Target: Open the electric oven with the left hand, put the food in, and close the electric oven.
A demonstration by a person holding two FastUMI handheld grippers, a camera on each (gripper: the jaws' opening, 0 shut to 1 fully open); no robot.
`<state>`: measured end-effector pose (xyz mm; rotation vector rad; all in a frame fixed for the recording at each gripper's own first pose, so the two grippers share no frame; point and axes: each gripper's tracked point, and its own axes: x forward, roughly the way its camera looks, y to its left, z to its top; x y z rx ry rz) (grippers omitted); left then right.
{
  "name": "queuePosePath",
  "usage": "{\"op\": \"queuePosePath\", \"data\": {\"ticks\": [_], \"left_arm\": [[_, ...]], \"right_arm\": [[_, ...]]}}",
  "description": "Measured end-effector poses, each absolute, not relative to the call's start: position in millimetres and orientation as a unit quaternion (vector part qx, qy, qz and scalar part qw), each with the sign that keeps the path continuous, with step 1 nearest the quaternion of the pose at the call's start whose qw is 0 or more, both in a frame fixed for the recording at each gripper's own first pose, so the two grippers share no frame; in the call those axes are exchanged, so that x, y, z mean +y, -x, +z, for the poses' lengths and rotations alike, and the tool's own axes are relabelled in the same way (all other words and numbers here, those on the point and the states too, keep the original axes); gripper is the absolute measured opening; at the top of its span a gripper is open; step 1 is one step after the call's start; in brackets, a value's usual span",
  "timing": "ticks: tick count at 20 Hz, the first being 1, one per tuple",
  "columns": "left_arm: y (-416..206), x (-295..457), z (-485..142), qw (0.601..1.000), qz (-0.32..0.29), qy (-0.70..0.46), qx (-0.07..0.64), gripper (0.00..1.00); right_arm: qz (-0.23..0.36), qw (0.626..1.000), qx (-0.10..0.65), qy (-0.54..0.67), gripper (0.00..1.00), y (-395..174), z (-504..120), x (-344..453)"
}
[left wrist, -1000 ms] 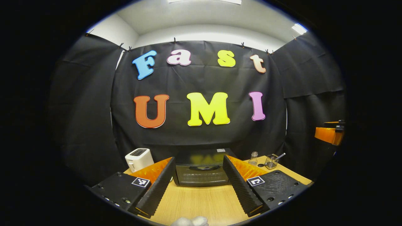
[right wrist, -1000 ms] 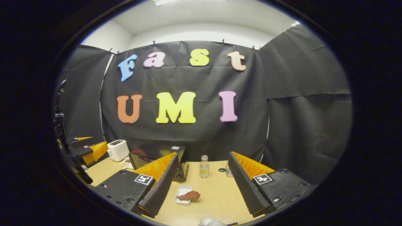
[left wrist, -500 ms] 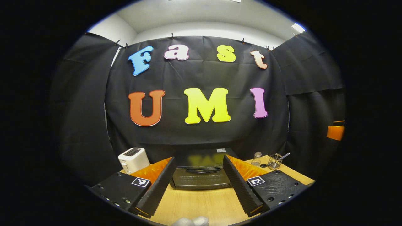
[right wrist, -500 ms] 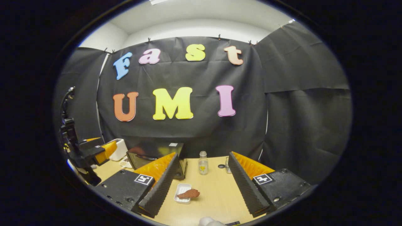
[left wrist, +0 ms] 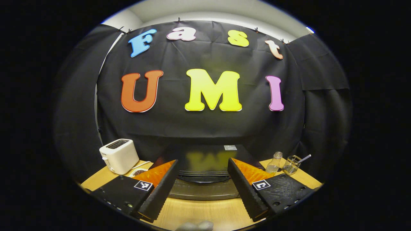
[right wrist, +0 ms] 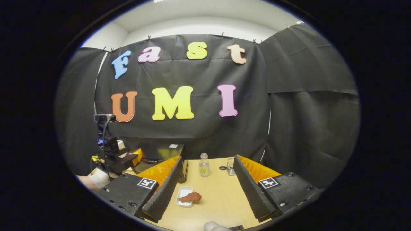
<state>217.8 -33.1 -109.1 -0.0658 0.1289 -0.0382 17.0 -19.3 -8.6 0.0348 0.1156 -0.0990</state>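
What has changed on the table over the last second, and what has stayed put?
The left gripper has moved in toward the electric oven, which now looms larger between its open jaws; it has not touched the door. The right gripper has barely shifted, open and empty. The food on its white tray, the bottle and the toaster stayed put.

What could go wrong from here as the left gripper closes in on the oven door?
The left gripper is open and level with the oven, whose door handle is a thin dark bar; the fingers could slide past it and bump the door. On the right, the bottle and wire basket stand near the oven and could be knocked. The food hangs over its small tray, so the right gripper's pick-up may slip.
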Motion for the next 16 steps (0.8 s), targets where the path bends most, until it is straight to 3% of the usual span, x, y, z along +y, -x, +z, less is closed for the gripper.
{"op": "queuePosePath", "data": {"ticks": [1, 5, 7, 8, 14, 15, 16], "left_arm": [[-227.3, -32.8, -119.9, 0.997, -0.017, 0.029, 0.075, 0.96], [-250.1, -35.0, -158.8, 0.993, -0.017, 0.023, 0.114, 0.96], [-257.9, -35.9, -162.9, 0.993, -0.017, 0.018, 0.112, 0.97], [-260.6, -36.1, -165.5, 0.993, -0.017, 0.015, 0.115, 0.96], [-263.3, -34.8, -170.6, 0.992, -0.017, 0.006, 0.128, 0.98], [-258.9, -34.9, -171.0, 0.991, -0.017, 0.006, 0.132, 0.98], [-255.8, -35.0, -172.1, 0.990, -0.018, 0.008, 0.137, 0.98]], "right_arm": [[-0.053, 0.997, 0.058, -0.016, 0.96, -16.5, -8.9, -20.2], [-0.068, 0.996, 0.065, -0.012, 1.00, -17.1, -9.8, -24.9], [-0.073, 0.995, 0.068, -0.009, 0.96, -19.2, -11.4, -26.8], [-0.074, 0.995, 0.072, -0.008, 1.00, -20.2, -12.5, -26.8], [-0.072, 0.994, 0.074, -0.019, 1.00, -20.8, -16.2, -21.9], [-0.072, 0.994, 0.075, -0.020, 0.96, -20.0, -17.5, -21.9], [-0.071, 0.994, 0.078, -0.022, 1.00, -18.6, -20.1, -21.6]]}}
